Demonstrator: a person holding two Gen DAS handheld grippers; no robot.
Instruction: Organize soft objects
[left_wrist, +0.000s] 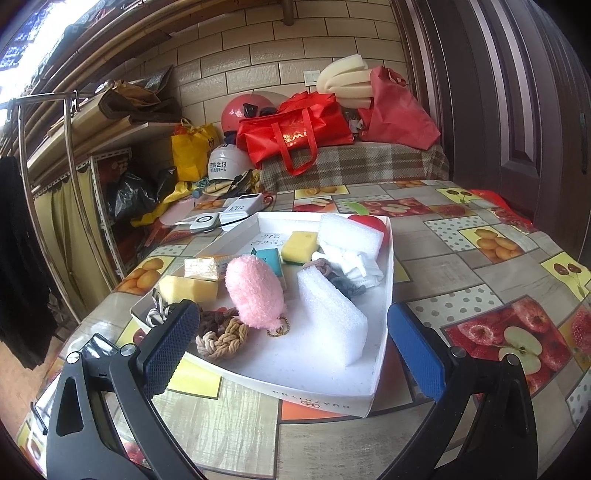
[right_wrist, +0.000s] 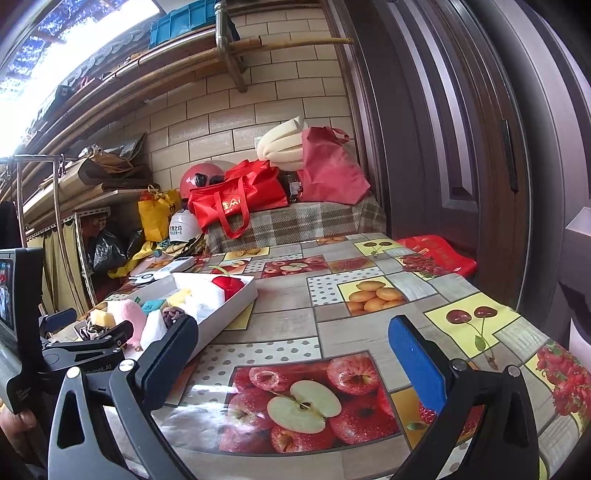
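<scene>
A white shallow box (left_wrist: 325, 397) sits on the fruit-patterned tablecloth. It holds a pink fluffy pouch (left_wrist: 255, 291), two white foam blocks (left_wrist: 330, 314), yellow sponges (left_wrist: 300, 242), braided hair ties (left_wrist: 221, 338), a white cloth (left_wrist: 358, 264) and a red piece (left_wrist: 373, 223). My left gripper (left_wrist: 295, 350) is open and empty, just in front of the box's near corner. My right gripper (right_wrist: 295, 354) is open and empty over bare tablecloth, right of the box (right_wrist: 225, 314). The left gripper (right_wrist: 85, 343) shows at the left edge of the right wrist view.
White power banks (left_wrist: 240, 208) lie beyond the box. Red bags (left_wrist: 295, 133), helmets (left_wrist: 225, 162) and foam rolls sit on a plaid-covered bench at the back. A wooden door (right_wrist: 461, 147) stands on the right. A red packet (right_wrist: 439, 254) lies at the table's far right edge.
</scene>
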